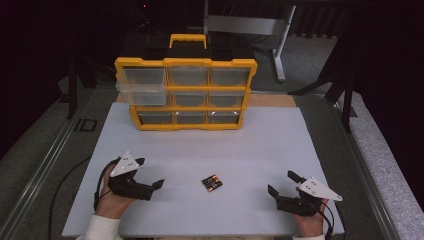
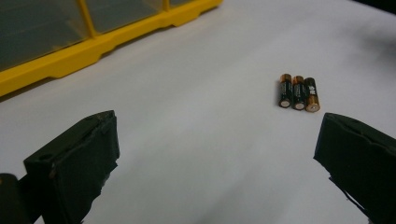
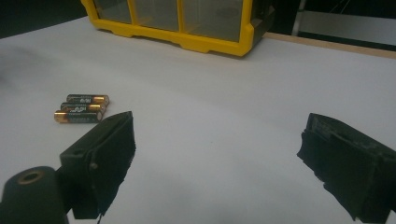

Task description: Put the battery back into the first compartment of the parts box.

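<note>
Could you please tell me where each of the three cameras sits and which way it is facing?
High view: above the person's side, looking forward and down on the white table; both hands with the left gripper and right gripper show.
Left gripper view: rides that gripper, over its open jaws toward the batteries.
Right gripper view: rides that gripper, over its open jaws toward the yellow organizer.
All views share batteries and organizer.

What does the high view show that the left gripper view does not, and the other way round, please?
High view alone: the organizer's black carry handle, its upper drawers, one top-left drawer pulled out, both hands, and the right gripper, open. Left gripper view alone: a close look along the left gripper and its open jaws, empty. Both: three batteries lying side by side on the white table, and the yellow organizer.
</note>
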A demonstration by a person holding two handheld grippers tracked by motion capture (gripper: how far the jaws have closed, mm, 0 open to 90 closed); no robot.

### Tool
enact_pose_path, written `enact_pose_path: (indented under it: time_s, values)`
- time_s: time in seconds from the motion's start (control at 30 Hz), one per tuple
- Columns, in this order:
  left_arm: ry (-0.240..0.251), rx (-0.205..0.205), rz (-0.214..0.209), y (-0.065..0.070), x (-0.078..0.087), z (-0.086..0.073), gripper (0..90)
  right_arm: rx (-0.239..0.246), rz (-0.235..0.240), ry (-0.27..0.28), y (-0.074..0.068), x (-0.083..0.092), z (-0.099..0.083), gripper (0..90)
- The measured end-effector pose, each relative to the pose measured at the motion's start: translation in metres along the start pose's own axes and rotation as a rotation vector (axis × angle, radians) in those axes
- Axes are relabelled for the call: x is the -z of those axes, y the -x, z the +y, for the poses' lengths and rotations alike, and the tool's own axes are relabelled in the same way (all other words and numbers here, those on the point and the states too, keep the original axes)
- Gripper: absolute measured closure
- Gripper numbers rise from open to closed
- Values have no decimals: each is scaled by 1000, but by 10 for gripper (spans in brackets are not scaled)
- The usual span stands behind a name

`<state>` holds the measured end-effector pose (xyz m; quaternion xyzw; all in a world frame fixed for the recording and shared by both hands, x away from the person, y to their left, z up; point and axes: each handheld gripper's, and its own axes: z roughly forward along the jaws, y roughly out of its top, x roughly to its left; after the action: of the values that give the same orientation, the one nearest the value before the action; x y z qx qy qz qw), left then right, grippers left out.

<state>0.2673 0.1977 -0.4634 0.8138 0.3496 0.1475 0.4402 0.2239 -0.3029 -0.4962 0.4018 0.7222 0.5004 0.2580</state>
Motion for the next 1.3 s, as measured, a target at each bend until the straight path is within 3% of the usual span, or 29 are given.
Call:
enact_pose_path:
  time_s: [0.4, 0.6, 0.77, 0.93, 1.3]
  values:
    - [-137, -56, -92, 12, -56, 35, 47, -4, -2, 4, 1, 1, 0, 98]
    - [-175, -76, -125, 16, -74, 47, 64, -2, -2, 3, 1, 1, 0, 98]
    - [-290, -122, -145, 24, -97, 60, 93, -3, -2, -4, 1, 1, 0, 98]
    - [-357, -159, -161, 30, -112, 71, 101, -3, 1, -5, 1, 1, 0, 98]
    - [-562, -190, -170, 40, -142, 82, 147, 1, 1, -8, 1, 0, 0, 98]
